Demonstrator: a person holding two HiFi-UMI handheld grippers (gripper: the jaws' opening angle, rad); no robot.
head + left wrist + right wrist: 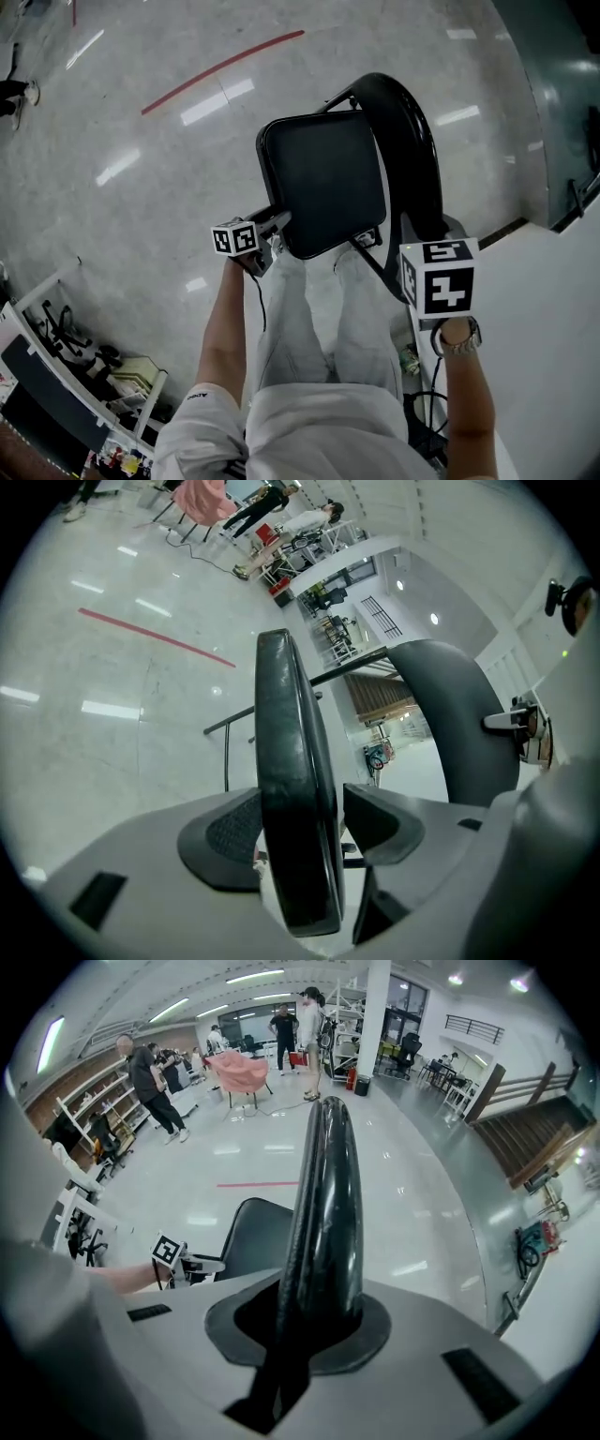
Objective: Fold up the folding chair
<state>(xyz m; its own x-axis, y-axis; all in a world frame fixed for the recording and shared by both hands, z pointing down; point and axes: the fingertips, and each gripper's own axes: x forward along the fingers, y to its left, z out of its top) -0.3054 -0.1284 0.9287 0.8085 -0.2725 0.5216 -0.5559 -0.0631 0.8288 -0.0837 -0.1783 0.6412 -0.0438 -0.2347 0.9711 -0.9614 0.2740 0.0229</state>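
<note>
Left of the person's legs [305, 319], the left gripper [277, 225] pinches the near edge of the seat [323, 183] of the folding chair [417, 202], which stands just ahead of those legs. The head view shows the matte black seat as a rounded square. The left gripper view shows it edge-on, rising steeply, with thin frame tubes [225, 752] behind. Right of the legs, the glossy curved backrest [403, 112] runs away from them, its top rim clamped by the right gripper [314, 1326].
</note>
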